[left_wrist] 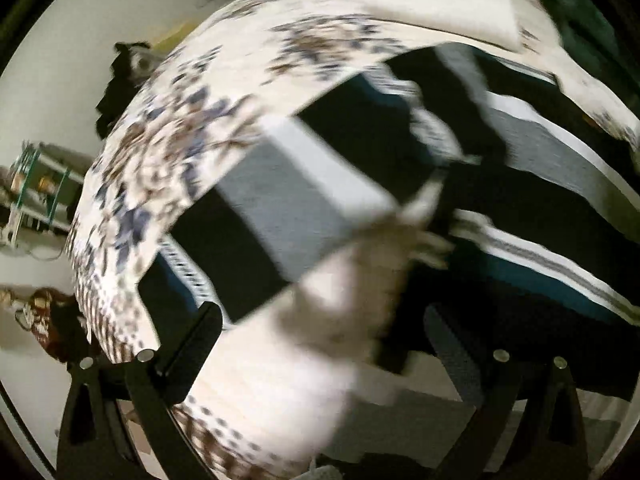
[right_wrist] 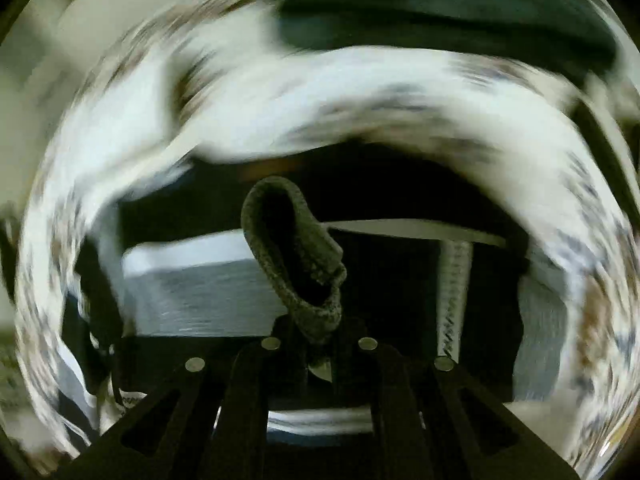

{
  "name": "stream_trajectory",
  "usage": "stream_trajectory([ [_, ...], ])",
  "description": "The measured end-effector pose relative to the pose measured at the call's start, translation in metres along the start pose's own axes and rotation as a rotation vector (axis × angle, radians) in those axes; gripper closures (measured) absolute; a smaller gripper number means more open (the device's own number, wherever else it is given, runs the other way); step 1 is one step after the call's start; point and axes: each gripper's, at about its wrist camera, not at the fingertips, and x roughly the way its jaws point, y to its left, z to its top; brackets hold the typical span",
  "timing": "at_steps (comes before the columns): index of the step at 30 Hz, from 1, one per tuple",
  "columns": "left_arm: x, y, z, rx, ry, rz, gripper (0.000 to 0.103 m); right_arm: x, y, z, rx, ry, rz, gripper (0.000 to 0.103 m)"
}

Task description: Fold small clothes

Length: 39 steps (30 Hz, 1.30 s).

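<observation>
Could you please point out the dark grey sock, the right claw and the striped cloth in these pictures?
dark grey sock (right_wrist: pixel 294 248), right wrist view, on its looped cuff.
right claw (right_wrist: pixel 320 350), right wrist view, between the fingertips pinching the sock.
striped cloth (left_wrist: pixel 280 184), left wrist view, on a grey stripe.

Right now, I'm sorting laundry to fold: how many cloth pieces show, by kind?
dark grey sock: 1
pale cloth piece, blurred: 1
striped garment: 1, blur may hide more
Total: 3
</observation>
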Motion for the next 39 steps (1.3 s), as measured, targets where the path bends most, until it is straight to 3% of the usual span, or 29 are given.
stream_trajectory([
  [4, 0.018, 0.041, 0.000, -0.031, 0.008, 0.016, 0.000, 0.026, 0.137, -0.018, -0.240, 0.011, -0.015, 0.095],
  [7, 0.026, 0.065, 0.001, -0.045, -0.001, 0.021, 0.000, 0.039, 0.202, -0.031, -0.337, 0.034, -0.007, 0.095],
  [9, 0.033, 0.082, 0.002, -0.064, 0.006, 0.019, 0.000, 0.054, 0.228, -0.043, -0.391, 0.071, -0.059, 0.094],
  [11, 0.040, 0.101, 0.003, -0.097, 0.020, 0.011, 0.000, 0.059, 0.226, -0.048, -0.382, 0.105, -0.066, 0.092],
  [12, 0.042, 0.110, 0.003, -0.115, 0.025, -0.001, 0.000, 0.055, 0.218, -0.050, -0.331, 0.123, -0.017, 0.086],
  [14, 0.046, 0.132, 0.000, -0.165, 0.046, -0.030, 0.000, 0.038, 0.191, -0.054, -0.236, 0.150, 0.069, 0.059],
  [15, 0.048, 0.145, -0.003, -0.201, 0.064, -0.057, 0.000, 0.029, 0.178, -0.057, -0.182, 0.155, 0.114, 0.034],
  [16, 0.051, 0.158, -0.006, -0.237, 0.081, -0.087, 0.000, 0.018, 0.165, -0.061, -0.130, 0.155, 0.161, 0.026],
  [18, 0.057, 0.184, -0.017, -0.326, 0.124, -0.153, 0.000, -0.004, 0.132, -0.075, -0.034, 0.167, 0.211, 0.025],
  [23, 0.084, 0.230, -0.045, -0.534, 0.187, -0.310, 0.000, -0.016, 0.075, -0.098, 0.114, 0.212, 0.213, 0.025],
  [27, 0.122, 0.234, -0.056, -0.634, 0.247, -0.400, 0.000, -0.003, 0.036, -0.120, 0.202, 0.265, 0.155, 0.025],
  [30, 0.134, 0.224, -0.041, -0.640, 0.214, -0.444, 0.003, 0.013, 0.029, -0.131, 0.221, 0.298, 0.122, 0.025],
  [31, 0.134, 0.220, -0.032, -0.621, 0.192, -0.435, 0.016, 0.017, 0.027, -0.134, 0.224, 0.306, 0.113, 0.025],
  [32, 0.131, 0.216, -0.024, -0.598, 0.170, -0.412, 0.050, 0.020, 0.027, -0.137, 0.225, 0.311, 0.110, 0.025],
  [34, 0.124, 0.213, -0.009, -0.559, 0.138, -0.375, 0.096, 0.021, 0.024, -0.141, 0.219, 0.314, 0.111, 0.025],
  [39, 0.090, 0.250, 0.024, -0.606, -0.004, -0.357, 0.097, 0.019, 0.049, -0.145, 0.188, 0.294, 0.151, 0.025],
])
